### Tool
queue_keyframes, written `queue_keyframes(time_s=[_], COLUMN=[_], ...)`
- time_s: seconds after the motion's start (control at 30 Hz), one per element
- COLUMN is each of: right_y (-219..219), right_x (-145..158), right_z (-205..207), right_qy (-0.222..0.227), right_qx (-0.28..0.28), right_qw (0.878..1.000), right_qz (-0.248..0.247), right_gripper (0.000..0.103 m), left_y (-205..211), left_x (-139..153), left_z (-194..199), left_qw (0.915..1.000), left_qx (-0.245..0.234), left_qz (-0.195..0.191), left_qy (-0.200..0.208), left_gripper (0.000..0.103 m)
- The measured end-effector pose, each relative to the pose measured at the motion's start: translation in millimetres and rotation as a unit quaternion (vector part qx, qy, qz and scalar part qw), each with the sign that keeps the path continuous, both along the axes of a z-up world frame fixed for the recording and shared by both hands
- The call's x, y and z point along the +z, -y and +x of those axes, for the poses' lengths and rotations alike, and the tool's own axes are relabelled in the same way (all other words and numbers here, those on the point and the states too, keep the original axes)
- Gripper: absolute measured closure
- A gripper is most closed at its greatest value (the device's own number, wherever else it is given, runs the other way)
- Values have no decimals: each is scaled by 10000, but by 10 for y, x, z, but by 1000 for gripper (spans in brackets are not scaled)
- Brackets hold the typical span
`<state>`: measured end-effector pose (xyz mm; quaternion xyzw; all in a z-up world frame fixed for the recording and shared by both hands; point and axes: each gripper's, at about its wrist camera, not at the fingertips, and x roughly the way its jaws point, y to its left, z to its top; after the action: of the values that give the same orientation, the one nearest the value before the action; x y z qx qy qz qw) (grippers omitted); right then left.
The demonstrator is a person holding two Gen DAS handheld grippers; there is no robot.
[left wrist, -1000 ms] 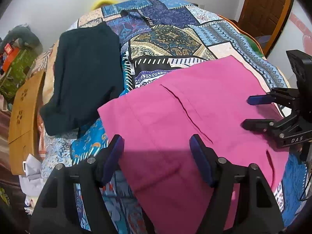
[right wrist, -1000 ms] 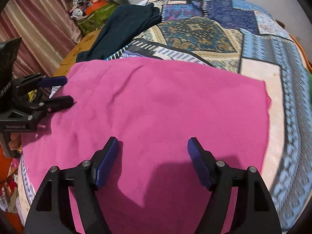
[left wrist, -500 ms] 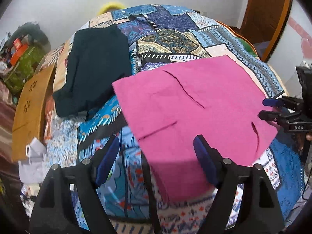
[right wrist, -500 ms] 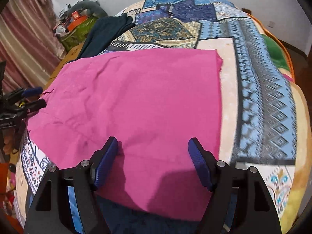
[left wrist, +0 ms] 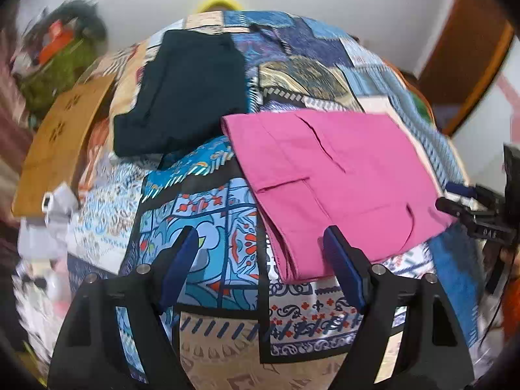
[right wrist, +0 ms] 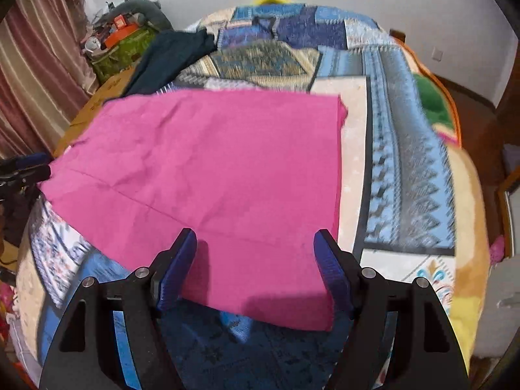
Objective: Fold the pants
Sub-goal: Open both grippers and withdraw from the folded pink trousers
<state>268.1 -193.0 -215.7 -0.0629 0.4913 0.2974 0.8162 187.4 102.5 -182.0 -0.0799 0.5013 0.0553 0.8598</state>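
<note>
The folded pink pants lie flat on the patchwork bedspread; they also fill the middle of the right wrist view. My left gripper is open and empty, held back above the pants' near left corner. My right gripper is open and empty over the near edge of the pants. The right gripper also shows at the right edge of the left wrist view. The left gripper shows at the left edge of the right wrist view.
A dark folded garment lies on the bed beyond the pants. A wooden board and a green bag with clutter stand left of the bed. A wooden door is at the right. Curtains hang at the left.
Both grippers have pulled back and away from the pants, so more bedspread shows in front. The pants lie still, folded flat.
</note>
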Motion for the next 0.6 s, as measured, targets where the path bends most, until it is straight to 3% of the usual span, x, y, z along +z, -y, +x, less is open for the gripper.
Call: queue_keyframes(time_s=[0.27, 0.37, 0.6], right_y=[-273, -464, -769], right_x=[514, 476, 77], right_z=[-86, -155, -202], right_qy=[669, 690, 488], right_qx=[154, 329, 562], right_qw=[9953, 9940, 9968], right_qz=[688, 776, 300], right_gripper=[32, 32, 32], left_y=[28, 115, 277], left_x=[-10, -71, -90], left_z=[-131, -181, -278], left_qw=[9956, 9930, 9914], left_qx=[396, 367, 167], left_qz=[-843, -1122, -1294], left_qy=[6, -59, -63], left_gripper=[24, 24, 26])
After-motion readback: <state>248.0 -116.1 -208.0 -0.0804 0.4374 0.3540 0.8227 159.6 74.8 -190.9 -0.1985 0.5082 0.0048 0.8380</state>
